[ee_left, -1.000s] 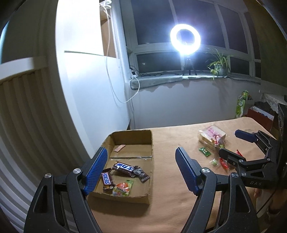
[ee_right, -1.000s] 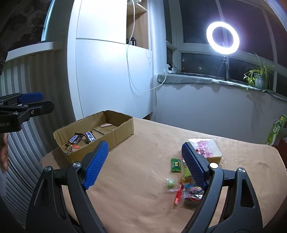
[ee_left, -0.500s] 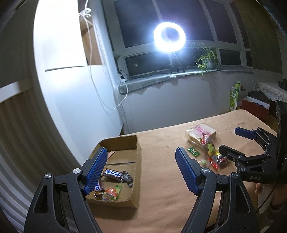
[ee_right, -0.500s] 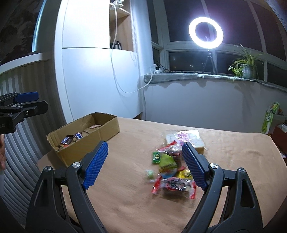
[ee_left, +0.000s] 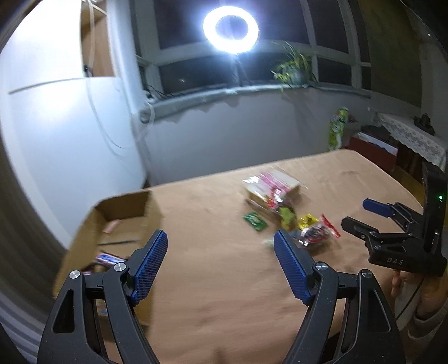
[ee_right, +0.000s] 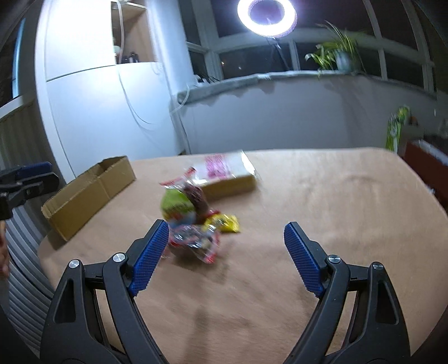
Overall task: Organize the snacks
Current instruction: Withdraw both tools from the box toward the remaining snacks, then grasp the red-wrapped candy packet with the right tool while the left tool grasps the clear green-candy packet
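The table [ee_right: 308, 224] wears a plain tan cloth. The cardboard box [ee_right: 89, 193] is brown, and a blue-wrapped bar [ee_left: 107, 258] lies inside it. Both grippers, left [ee_left: 220, 268] and right [ee_right: 226, 256], are black with blue finger pads [ee_right: 148, 257] in a fine dotted texture. Among the loose snacks, one packet [ee_left: 254, 221] is green, another packet [ee_right: 226, 224] is yellow, a round bag [ee_right: 176, 205] is lime green, and a clear wrapper [ee_right: 196, 240] shows red and white. The flat pack [ee_right: 224, 170] is beige with pink print. The ring light [ee_right: 266, 17] glows white; the cabinet [ee_right: 92, 112] is white.
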`<act>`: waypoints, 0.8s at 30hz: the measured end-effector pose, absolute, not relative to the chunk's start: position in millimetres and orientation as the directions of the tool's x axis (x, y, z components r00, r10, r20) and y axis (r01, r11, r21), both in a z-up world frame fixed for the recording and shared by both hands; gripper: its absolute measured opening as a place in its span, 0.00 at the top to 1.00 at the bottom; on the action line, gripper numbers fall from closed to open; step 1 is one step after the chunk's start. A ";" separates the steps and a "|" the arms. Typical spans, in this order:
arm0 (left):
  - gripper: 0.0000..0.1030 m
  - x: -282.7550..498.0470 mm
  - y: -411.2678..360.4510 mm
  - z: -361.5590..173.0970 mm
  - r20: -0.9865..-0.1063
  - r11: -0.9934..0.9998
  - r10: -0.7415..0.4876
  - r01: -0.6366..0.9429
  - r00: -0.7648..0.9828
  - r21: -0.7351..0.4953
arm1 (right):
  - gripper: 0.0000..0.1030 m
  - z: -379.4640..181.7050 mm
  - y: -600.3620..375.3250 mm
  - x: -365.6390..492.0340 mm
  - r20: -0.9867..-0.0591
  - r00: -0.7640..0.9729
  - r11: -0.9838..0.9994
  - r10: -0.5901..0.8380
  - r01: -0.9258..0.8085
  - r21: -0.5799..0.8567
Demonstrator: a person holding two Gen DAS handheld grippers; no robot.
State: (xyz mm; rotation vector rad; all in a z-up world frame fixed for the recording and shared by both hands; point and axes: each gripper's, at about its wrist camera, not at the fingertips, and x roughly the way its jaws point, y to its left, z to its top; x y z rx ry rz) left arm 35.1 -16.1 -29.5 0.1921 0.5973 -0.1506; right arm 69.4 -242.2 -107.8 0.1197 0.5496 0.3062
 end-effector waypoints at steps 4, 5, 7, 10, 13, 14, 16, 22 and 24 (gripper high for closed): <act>0.24 51.3 -32.7 -51.0 -0.619 0.962 -0.146 0.255 0.772 0.092 | 0.16 -116.2 -242.9 74.8 -0.508 0.786 0.935 0.353 -0.272 0.229; 0.24 55.7 -35.1 -56.3 -0.631 0.961 -0.153 0.262 0.760 0.082 | 0.16 -117.3 -239.3 77.4 -0.513 0.779 0.932 0.360 -0.279 0.230; 0.24 65.5 -38.8 -69.8 -0.661 0.962 -0.158 0.267 0.734 0.066 | 0.16 -121.0 -231.1 83.4 -0.535 0.760 0.930 0.368 -0.292 0.223; 0.24 76.4 -37.5 -88.0 -0.695 0.964 -0.155 0.260 0.703 0.049 | 0.16 -125.3 -215.9 91.8 -0.568 0.732 0.926 0.376 -0.314 0.209; 0.24 83.4 -31.7 -98.2 -0.705 0.963 -0.172 0.268 0.688 0.026 | 0.16 -124.8 -202.7 101.5 -0.597 0.711 0.926 0.373 -0.324 0.193; 0.24 88.2 -30.1 -101.9 -0.712 0.961 -0.185 0.277 0.678 0.015 | 0.16 -125.9 -197.0 107.3 -0.620 0.695 0.929 0.364 -0.322 0.185; 0.24 97.7 -29.1 -105.6 -0.715 0.958 -0.202 0.287 0.669 -0.002 | 0.16 -129.9 -190.7 117.5 -0.652 0.670 0.930 0.356 -0.321 0.177; 0.36 124.4 -38.7 -118.2 -0.737 0.926 -0.311 0.365 0.599 -0.094 | 0.47 -133.3 -195.4 116.7 -0.650 0.640 0.907 0.411 -0.361 0.218; 0.40 126.1 -47.2 -121.1 -0.742 0.914 -0.324 0.397 0.587 -0.085 | 0.49 -132.6 -202.2 112.7 -0.641 0.648 0.908 0.410 -0.355 0.221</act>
